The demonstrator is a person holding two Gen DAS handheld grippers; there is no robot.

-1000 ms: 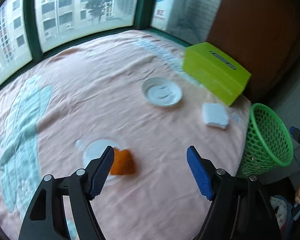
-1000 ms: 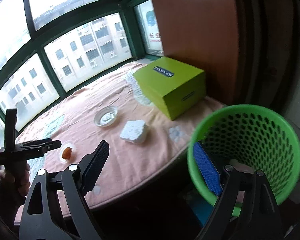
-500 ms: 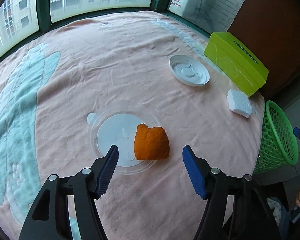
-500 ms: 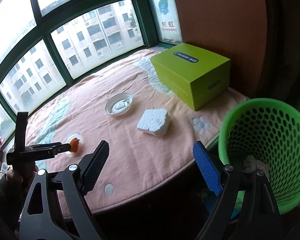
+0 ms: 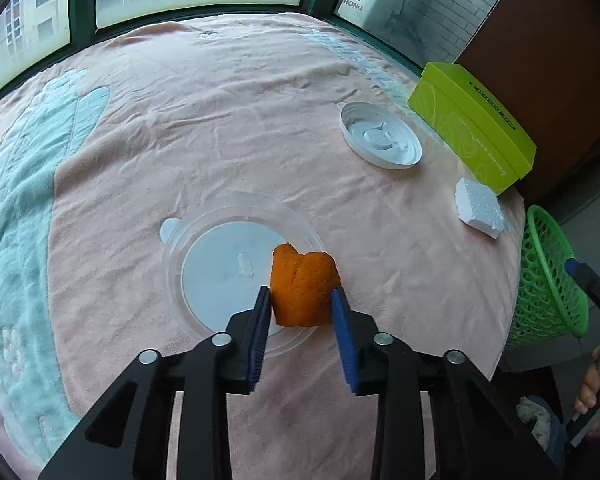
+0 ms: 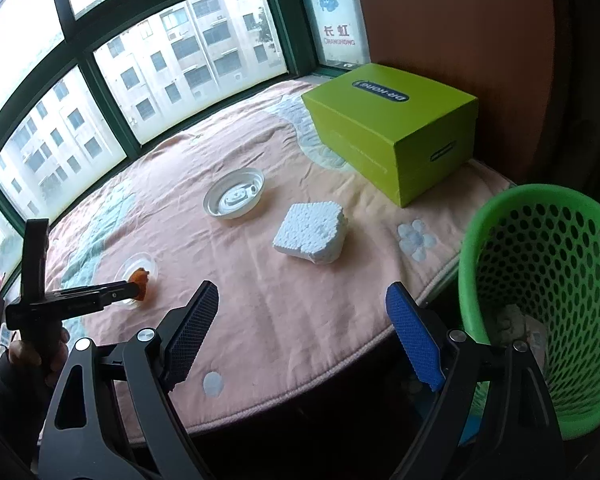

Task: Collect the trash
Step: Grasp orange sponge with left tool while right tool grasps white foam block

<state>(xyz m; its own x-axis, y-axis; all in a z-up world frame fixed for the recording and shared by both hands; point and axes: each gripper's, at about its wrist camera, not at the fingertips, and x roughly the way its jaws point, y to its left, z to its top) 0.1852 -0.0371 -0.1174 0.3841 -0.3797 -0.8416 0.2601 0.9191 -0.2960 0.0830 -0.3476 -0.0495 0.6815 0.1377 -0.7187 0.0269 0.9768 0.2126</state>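
An orange peel (image 5: pixel 303 290) rests on a clear plastic lid (image 5: pixel 224 268) on the pink cloth. My left gripper (image 5: pixel 300 300) has closed on the peel, both blue pads touching its sides; it also shows in the right wrist view (image 6: pixel 136 289). A white foam block (image 6: pixel 310 236) and a white round lid (image 6: pixel 234 194) lie further along the table. A green mesh basket (image 6: pixel 548 296) stands off the table's right edge with some trash inside. My right gripper (image 6: pixel 300 328) is open and empty, held over the table's near edge, left of the basket.
A lime-green box (image 6: pixel 392 140) stands at the back right against a brown panel. Windows run along the far side of the round table (image 6: pixel 260 300). The basket also shows in the left wrist view (image 5: pixel 548 280), past the foam block (image 5: pixel 480 208).
My left gripper has moved down to the orange peel and closed its jaws on it. My right gripper has drifted left and higher, staying open.
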